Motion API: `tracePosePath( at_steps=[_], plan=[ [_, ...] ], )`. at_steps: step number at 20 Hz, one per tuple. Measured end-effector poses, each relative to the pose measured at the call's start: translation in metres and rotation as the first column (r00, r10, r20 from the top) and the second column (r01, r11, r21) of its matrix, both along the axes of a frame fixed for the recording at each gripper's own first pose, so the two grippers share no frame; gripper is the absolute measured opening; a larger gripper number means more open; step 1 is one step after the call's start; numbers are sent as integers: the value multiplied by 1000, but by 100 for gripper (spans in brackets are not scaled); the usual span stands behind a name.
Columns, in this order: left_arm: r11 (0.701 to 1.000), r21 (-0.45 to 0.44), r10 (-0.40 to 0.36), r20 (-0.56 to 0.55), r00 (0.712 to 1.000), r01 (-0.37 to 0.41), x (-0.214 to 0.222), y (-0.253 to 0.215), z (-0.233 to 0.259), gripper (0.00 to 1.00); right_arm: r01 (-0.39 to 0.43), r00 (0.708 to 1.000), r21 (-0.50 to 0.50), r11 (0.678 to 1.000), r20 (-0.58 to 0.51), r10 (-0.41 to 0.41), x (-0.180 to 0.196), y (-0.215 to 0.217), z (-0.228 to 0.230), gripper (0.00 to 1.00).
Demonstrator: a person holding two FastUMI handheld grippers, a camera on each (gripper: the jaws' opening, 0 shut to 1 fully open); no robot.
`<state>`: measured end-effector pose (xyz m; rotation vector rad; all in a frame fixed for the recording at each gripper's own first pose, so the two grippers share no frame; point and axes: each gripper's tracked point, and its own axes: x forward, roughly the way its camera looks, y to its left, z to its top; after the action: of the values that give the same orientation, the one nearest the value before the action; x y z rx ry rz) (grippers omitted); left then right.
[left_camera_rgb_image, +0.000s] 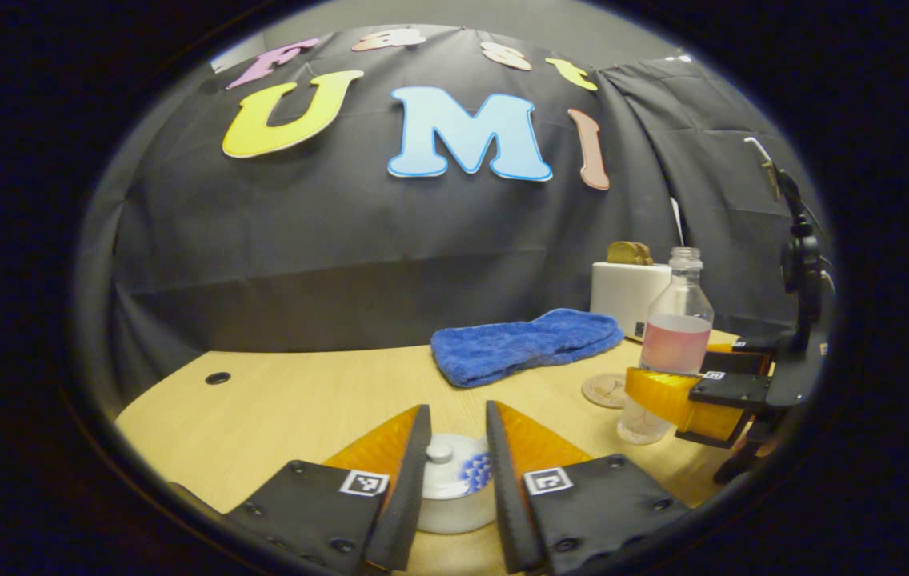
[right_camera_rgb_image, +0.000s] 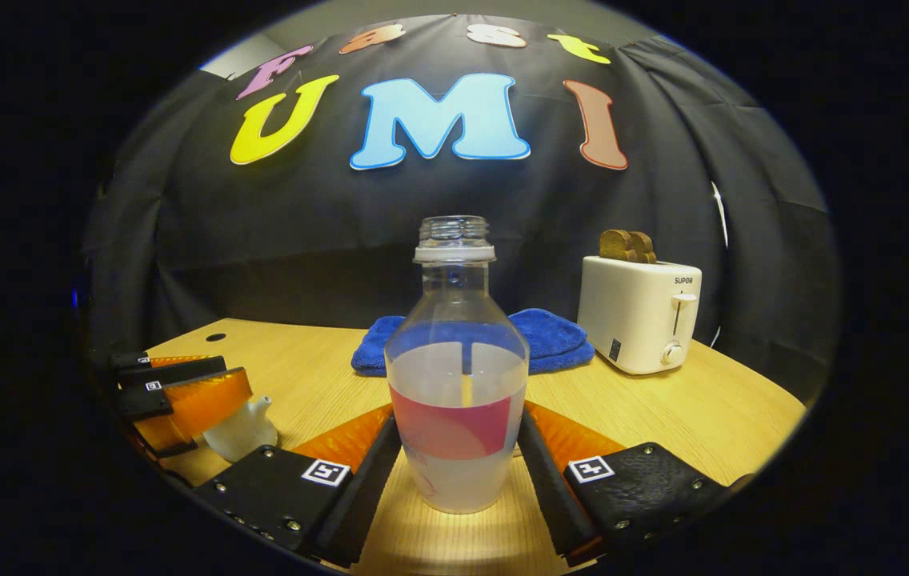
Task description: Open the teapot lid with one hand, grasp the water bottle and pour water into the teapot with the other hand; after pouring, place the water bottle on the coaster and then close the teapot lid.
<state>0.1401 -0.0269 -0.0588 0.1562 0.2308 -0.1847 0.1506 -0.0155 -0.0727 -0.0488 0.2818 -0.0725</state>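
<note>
A white teapot [left_camera_rgb_image: 454,500] with a blue pattern sits at the near table edge, its lid and knob [left_camera_rgb_image: 438,452] in place. My left gripper [left_camera_rgb_image: 457,412] hovers open over it, one finger on each side of the lid, and the knob is closer to the left finger. The right gripper view shows the teapot's spout [right_camera_rgb_image: 250,420] under the left gripper [right_camera_rgb_image: 182,392]. The uncapped water bottle [right_camera_rgb_image: 458,384], roughly half full, stands on the table. My right gripper [right_camera_rgb_image: 458,420] holds it low, a pad against each side. A round coaster [left_camera_rgb_image: 605,390] lies just left of the bottle [left_camera_rgb_image: 674,336].
A folded blue towel [left_camera_rgb_image: 522,344] lies behind the coaster in the middle of the wooden table [left_camera_rgb_image: 302,408]. A white toaster [right_camera_rgb_image: 638,316] with bread in it stands at the back right. A cable hole [left_camera_rgb_image: 217,378] is at the far left.
</note>
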Motion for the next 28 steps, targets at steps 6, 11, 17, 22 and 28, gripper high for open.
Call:
tracePosePath(
  at_steps=[6, 11, 17, 22, 28],
  plan=[
    [999, 4, 35, 13, 999, -35, 0, 6, 4, 21, 25, 1000, -2, 1000, -8, -25, 0, -6, -1, 76],
    [997, -68, 36, 29, 999, -34, -2, 7, 5, 15, 19, 1000, -24, 1000, -7, -20, -1, -6, 0, 76],
    [993, -111, 37, 39, 999, -33, -3, 6, 8, 15, 34, 999, -71, 997, 1, -34, -2, -14, 2, 76],
    [990, -137, 37, 68, 997, -28, -8, 8, 22, 15, 20, 1000, -100, 995, 14, -19, -2, -10, 4, 76],
    [986, -163, 38, 122, 992, -18, -13, 13, 44, 15, 10, 1000, -120, 993, 22, -7, -4, -5, 6, 76]
  ],
)
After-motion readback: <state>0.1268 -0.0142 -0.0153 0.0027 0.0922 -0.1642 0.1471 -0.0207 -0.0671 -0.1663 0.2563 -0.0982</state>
